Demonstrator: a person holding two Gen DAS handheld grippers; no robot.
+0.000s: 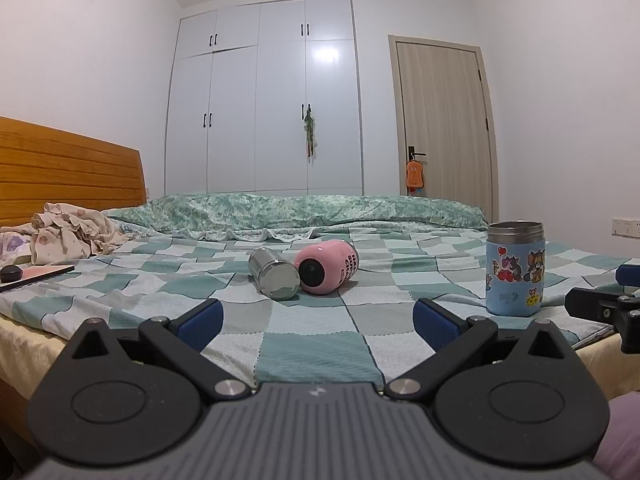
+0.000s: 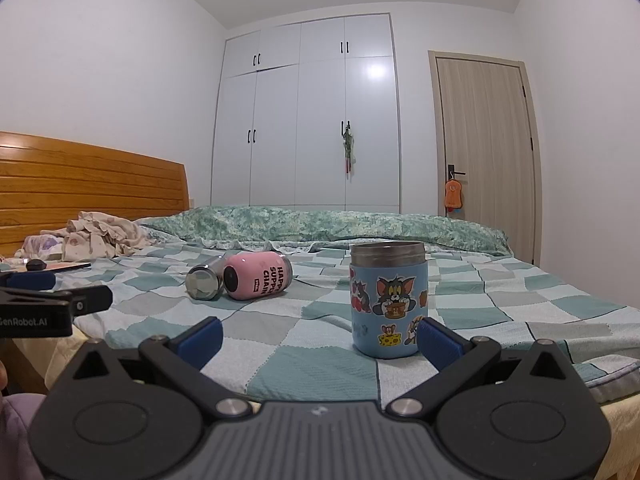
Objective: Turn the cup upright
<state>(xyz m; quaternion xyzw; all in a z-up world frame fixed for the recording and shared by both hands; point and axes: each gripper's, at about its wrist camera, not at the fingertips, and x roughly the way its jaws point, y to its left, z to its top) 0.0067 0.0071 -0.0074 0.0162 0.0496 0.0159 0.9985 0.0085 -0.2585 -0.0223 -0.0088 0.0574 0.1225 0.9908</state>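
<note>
A pink cup (image 1: 329, 266) lies on its side on the checkered bedspread, its base toward me; it also shows in the right wrist view (image 2: 258, 275). A steel cup (image 1: 274, 278) lies on its side touching it on the left, also seen in the right wrist view (image 2: 205, 282). A blue cartoon cup (image 1: 515, 268) stands upright at the right, close in the right wrist view (image 2: 388, 299). My left gripper (image 1: 318, 322) is open and empty, short of the lying cups. My right gripper (image 2: 318, 338) is open and empty, its right finger (image 2: 438, 342) just in front of the blue cup.
Crumpled clothes (image 1: 68, 234) and a tablet with a dark round object (image 1: 34, 274) lie at the left by the wooden headboard (image 1: 68, 168). A rolled green quilt (image 1: 296, 210) runs along the bed's far side. A wardrobe (image 1: 264, 100) and door (image 1: 442, 120) stand behind.
</note>
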